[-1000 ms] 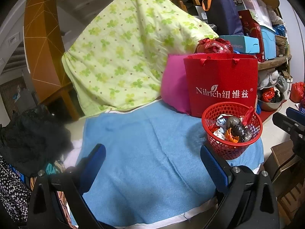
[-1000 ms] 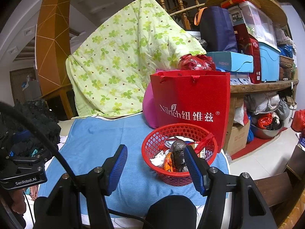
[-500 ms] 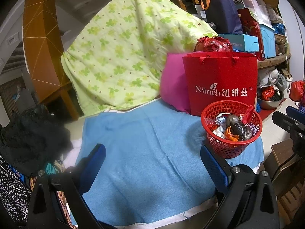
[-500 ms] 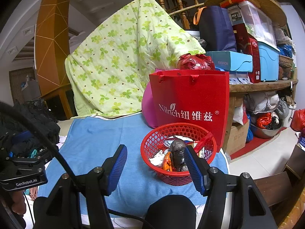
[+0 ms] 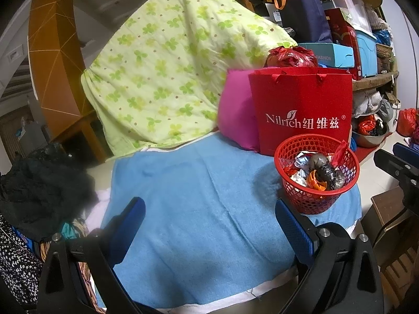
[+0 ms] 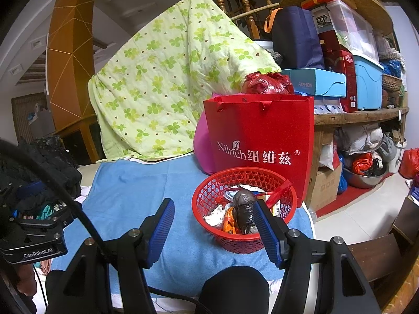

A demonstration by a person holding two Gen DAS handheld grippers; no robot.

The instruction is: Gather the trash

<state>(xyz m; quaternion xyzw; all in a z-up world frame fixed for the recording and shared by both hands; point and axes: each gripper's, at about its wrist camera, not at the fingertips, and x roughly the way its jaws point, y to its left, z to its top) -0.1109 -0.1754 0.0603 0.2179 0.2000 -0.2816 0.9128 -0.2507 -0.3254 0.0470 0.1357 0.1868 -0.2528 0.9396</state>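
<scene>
Dim indoor light, soft shadows, strong fisheye distortion, dark corners.

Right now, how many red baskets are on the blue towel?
1. The red basket sits at the blue towel's right end, directly in front of the red gift bag. That bag could hide another behind it.

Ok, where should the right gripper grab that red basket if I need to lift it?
Probably the near rim of the red basket, from above: one finger inside, one outside the mesh wall. The right gripper stands open just before it; the red bag blocks the far side.
</scene>
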